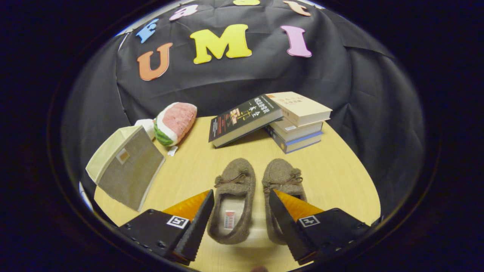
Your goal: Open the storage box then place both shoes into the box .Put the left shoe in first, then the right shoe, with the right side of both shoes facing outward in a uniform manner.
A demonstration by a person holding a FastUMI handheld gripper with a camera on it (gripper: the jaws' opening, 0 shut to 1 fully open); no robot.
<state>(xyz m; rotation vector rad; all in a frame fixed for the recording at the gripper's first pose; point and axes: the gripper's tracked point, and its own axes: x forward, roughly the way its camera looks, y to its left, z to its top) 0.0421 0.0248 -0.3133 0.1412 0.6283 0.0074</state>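
You have two shoes, one box, three stacked books plus a fourth leaning on them, and one plush toy, all on one bench [340, 177].

Your claw [241, 206] is spread wide, its fingers well apart and clamped on nothing. The left shoe [232, 204] lies between the fingers, its near left edge just beside the left finger. The right finger overlaps the right shoe [281, 177] in view and hides that shoe's opening; you cannot tell whether it touches.

Both shoes are fuzzy brown moccasin slippers with a small lace bow on top, side by side, toes pointing away from you. The left one shows a pale lining with a small tag inside.

The box [126, 170] sits far left of the shoes, a squarish fabric cube with coarse grey woven sides and a cream panel, tilted.

Beyond it lies the toy [174, 122], soft and rounded like a watermelon slice. The stack [298, 126] stands far right, with a dark book [244, 119] propped aslant against it.

The bench is pale wood-grain with a rounded edge.
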